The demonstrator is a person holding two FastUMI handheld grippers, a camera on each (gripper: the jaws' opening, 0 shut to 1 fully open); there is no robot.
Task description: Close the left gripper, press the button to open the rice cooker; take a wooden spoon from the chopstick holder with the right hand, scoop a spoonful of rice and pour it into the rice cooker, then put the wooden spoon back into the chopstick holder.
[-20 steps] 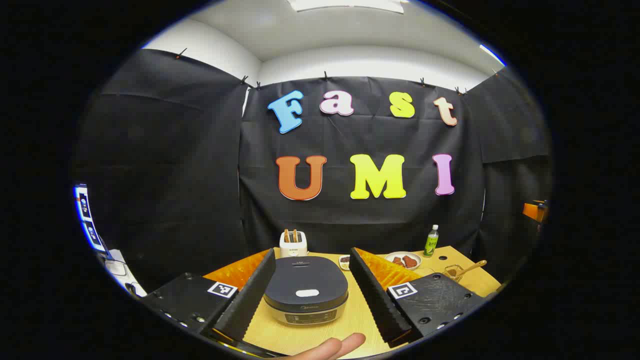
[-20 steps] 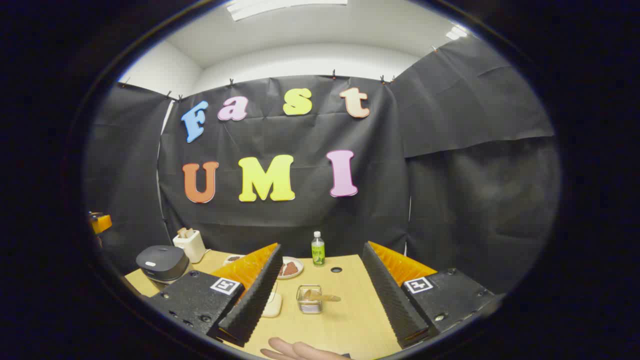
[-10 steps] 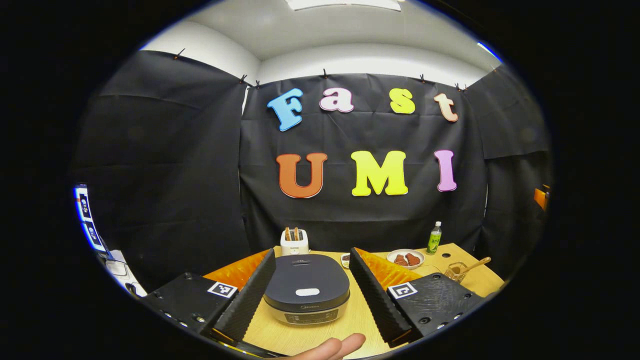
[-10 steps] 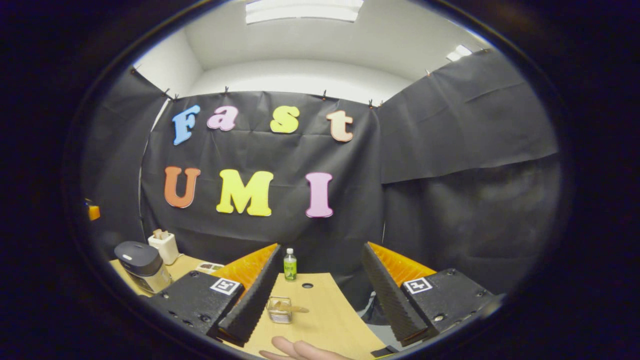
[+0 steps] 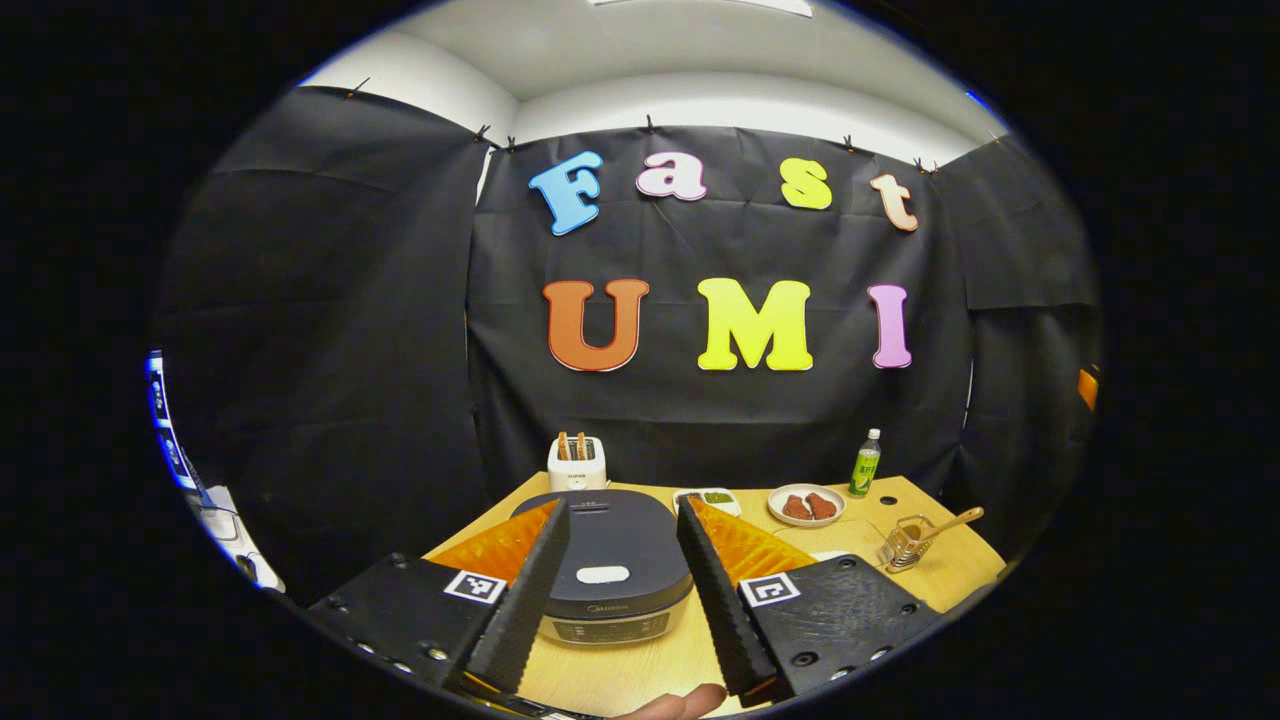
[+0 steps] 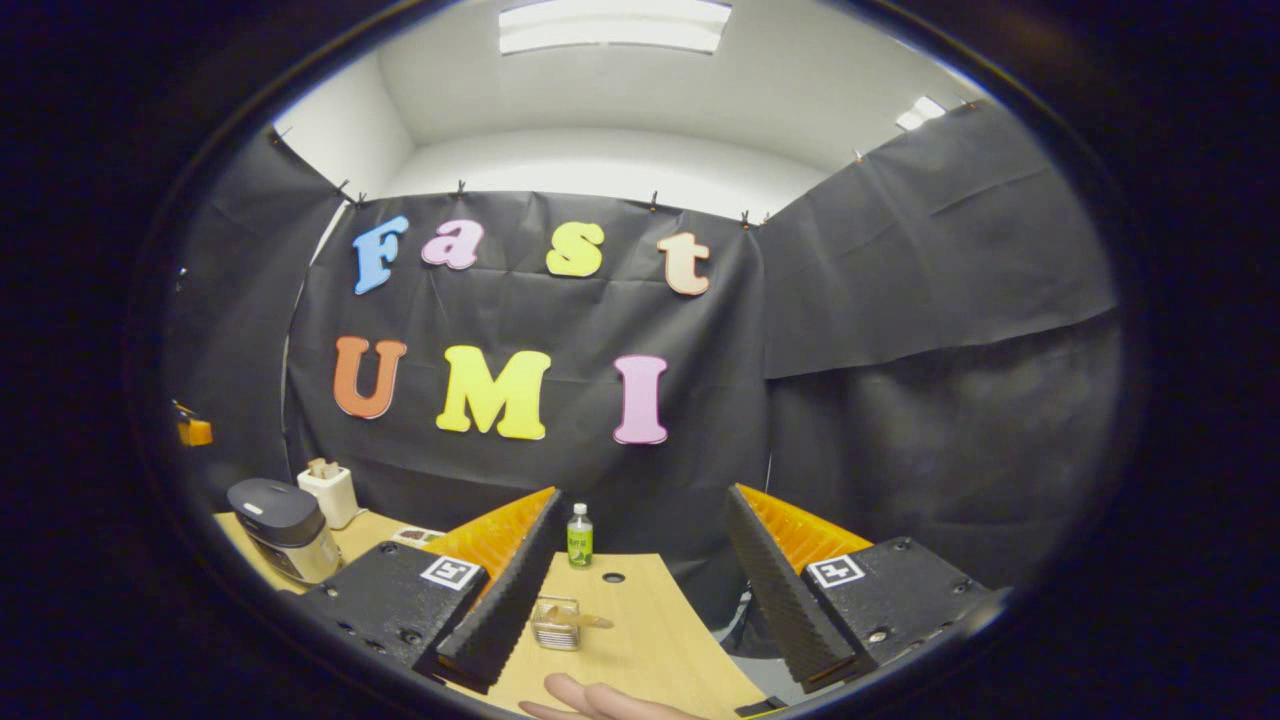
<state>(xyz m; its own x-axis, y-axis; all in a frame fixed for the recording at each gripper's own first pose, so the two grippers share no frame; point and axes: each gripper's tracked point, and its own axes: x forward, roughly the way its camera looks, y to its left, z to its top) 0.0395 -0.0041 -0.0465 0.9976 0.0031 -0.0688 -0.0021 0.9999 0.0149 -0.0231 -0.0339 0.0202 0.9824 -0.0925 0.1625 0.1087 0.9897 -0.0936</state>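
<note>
Left gripper (image 5: 620, 600) fingers narrower than second ago, still spread, framing cooker (image 5: 604, 575); button (image 5: 603, 574) unpressed. Right gripper (image 6: 635, 590) fingers spread wide, near holder (image 6: 557, 622).

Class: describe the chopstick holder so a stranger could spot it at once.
Start at the wooden table and go to its right end, in front of the green bottle and the plate. The chopstick holder is a small see-through basket; nothing else there has a wooden spoon sticking out of it.
</note>
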